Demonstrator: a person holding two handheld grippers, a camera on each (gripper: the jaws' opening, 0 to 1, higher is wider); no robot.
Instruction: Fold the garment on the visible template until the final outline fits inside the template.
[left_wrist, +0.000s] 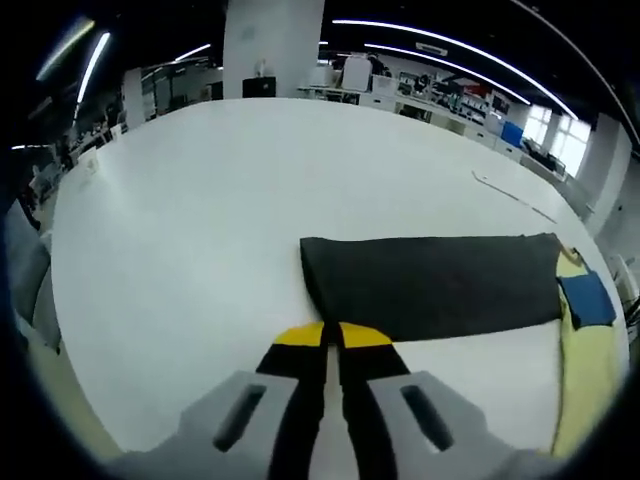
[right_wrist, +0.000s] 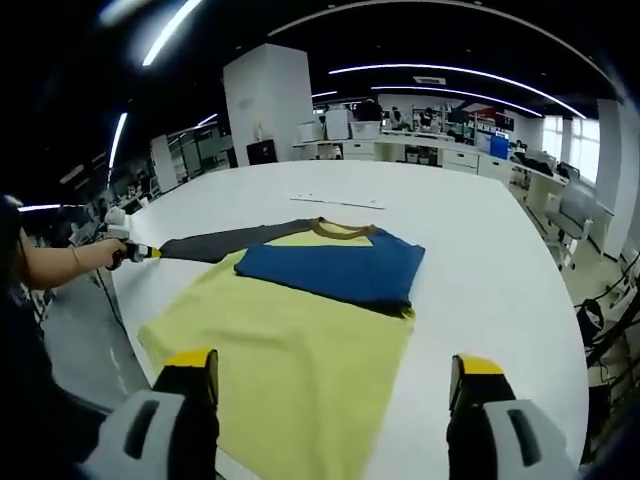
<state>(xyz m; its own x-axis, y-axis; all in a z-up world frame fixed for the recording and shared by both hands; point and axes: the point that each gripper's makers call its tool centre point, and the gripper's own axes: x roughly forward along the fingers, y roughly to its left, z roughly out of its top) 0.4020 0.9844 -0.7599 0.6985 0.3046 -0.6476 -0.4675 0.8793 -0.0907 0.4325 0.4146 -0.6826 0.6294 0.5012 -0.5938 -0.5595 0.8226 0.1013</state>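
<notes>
Near the tabletop's (right_wrist: 500, 250) left edge, the left gripper (left_wrist: 331, 335) is pinching the garment's (right_wrist: 300, 340) grey sleeve (left_wrist: 430, 285), jaws closed. Right gripper (right_wrist: 335, 385) is hovering wide open, holding nothing. Best carrying that sleeve flat across the yellow body.

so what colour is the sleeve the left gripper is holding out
Dark grey sleeve, clearest in the left gripper view.

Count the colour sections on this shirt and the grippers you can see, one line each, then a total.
Yellow body: 1
Blue sleeve: 1
Dark grey sleeve: 1
Brown collar: 1
Grippers, left gripper and right gripper: 2
Total: 6
</notes>
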